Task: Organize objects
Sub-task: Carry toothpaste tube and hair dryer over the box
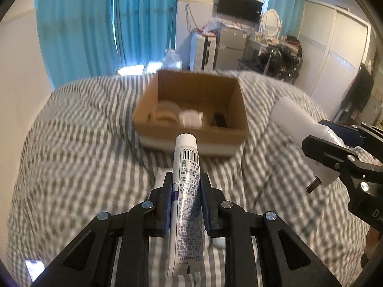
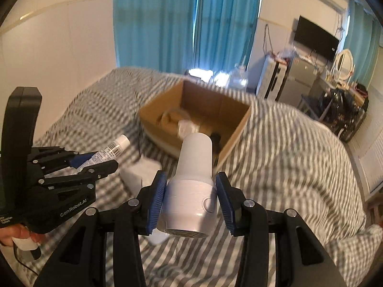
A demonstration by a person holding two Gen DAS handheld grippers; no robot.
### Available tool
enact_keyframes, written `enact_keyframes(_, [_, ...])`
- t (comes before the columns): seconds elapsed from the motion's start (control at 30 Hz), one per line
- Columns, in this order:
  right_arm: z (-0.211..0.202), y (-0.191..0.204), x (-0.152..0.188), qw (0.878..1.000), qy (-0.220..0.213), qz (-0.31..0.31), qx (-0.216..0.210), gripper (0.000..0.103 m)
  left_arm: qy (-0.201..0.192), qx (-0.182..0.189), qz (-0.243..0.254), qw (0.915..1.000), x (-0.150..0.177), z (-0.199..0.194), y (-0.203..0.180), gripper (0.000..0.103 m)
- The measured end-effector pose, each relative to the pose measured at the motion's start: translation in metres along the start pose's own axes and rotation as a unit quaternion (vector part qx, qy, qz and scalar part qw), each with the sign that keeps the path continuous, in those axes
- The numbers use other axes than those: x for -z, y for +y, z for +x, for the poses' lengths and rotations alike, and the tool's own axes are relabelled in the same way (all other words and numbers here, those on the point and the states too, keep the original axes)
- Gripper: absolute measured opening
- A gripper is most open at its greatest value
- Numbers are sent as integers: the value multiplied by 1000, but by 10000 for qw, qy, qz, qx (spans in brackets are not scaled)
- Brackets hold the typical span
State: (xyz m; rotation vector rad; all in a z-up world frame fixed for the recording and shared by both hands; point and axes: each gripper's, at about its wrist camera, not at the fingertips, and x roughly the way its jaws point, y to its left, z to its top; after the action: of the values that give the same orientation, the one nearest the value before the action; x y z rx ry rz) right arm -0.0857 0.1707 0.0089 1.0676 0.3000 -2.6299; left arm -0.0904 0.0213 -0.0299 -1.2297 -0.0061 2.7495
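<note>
Seemingly level, left gripper [image 1: 185, 186] clamps tube [image 1: 185, 191].

A bedroom in a home is showing here: a striped duvet [image 1: 71, 143] is covering the bed, teal curtains [image 1: 107, 24] are hanging at twelve o'clock, and a wall television [image 1: 239, 4] and what looks like a vanity mirror [image 1: 271, 22] are sitting at one o'clock

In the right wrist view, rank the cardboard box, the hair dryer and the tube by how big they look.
1. Cardboard box
2. Hair dryer, though it's closest to the camera, so its rank is unsure
3. Tube
</note>
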Motion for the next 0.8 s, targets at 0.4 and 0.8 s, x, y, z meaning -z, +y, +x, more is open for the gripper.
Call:
enact_keyframes(0.4, [18,-34,-89,9985,-517,172,84,43,-314,-159,133,9993,-104,23,12,21])
enact_keyframes(0.8, [141,-65,-116,9987,-102,487,-71,43,-40,-292,622,9976,-148,129,15,21])
